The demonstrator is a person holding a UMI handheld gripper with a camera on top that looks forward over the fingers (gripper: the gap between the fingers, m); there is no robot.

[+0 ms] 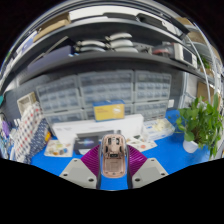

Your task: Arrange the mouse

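A beige, partly see-through mouse (113, 155) sits between my gripper's (113, 160) two fingers, held above the blue table (172, 152). The purple pads (91, 160) press against both of its sides. The mouse points away from me, its front end toward the shelves. Its lower end is hidden between the fingers.
A white keyboard-like box (98, 128) lies on the table just beyond the mouse. A green plant (203, 122) stands at the right. Racks of small drawers (105, 95) and shelves with white items (110, 43) fill the back. Papers (157, 128) lie at the right, packets (25, 130) at the left.
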